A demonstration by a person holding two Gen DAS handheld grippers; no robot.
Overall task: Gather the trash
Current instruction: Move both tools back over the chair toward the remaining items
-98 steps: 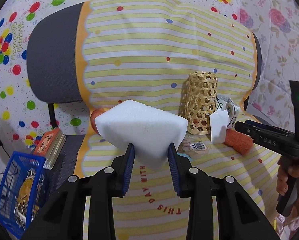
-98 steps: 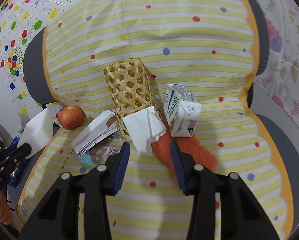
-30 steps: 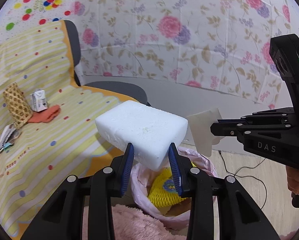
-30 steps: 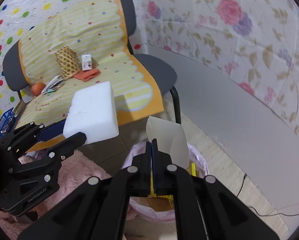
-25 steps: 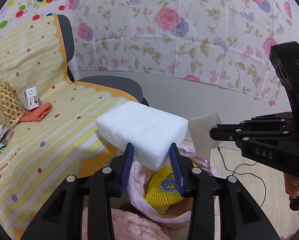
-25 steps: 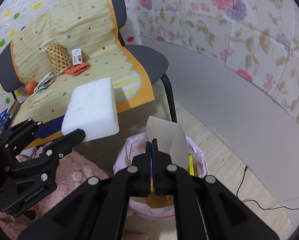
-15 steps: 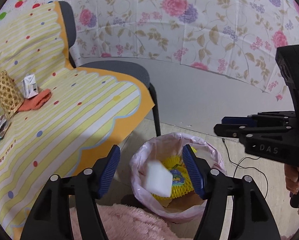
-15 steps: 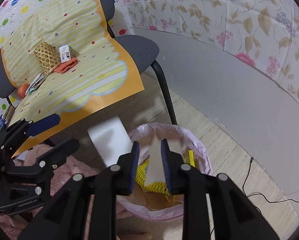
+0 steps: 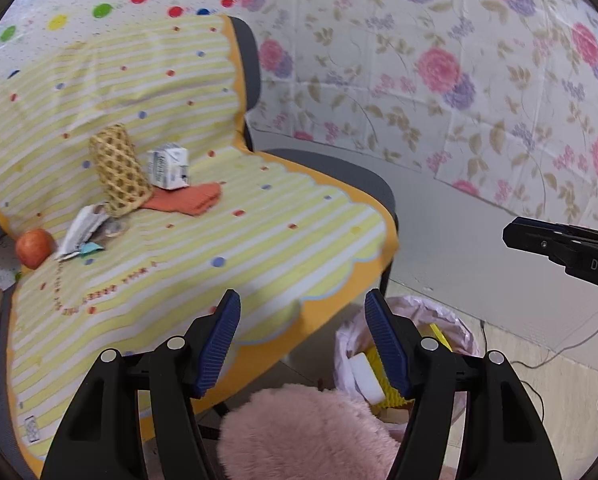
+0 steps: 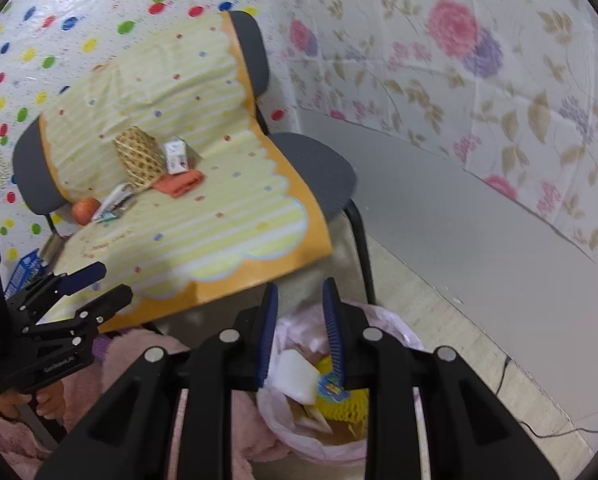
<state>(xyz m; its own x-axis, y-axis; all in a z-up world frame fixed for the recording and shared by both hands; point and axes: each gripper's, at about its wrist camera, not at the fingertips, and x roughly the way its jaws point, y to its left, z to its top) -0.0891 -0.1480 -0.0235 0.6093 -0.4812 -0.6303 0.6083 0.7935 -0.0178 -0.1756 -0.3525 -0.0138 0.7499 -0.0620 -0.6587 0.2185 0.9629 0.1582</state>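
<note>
Both the left gripper (image 9: 303, 344) and right gripper (image 10: 301, 334) had jaws spread and empty above the bin (image 10: 395, 322); the foam block (image 10: 297, 376) lay inside. Carton (image 9: 169, 170) and papers (image 9: 81, 230), beside the basket (image 9: 119, 176) on the chair, might be overlooked or confused with the apple (image 9: 35, 242).

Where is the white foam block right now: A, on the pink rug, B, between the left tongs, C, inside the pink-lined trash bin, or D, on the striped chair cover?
C: the foam block lies in the bin beside the yellow net, and both the left tongs and right tongs are empty.
</note>
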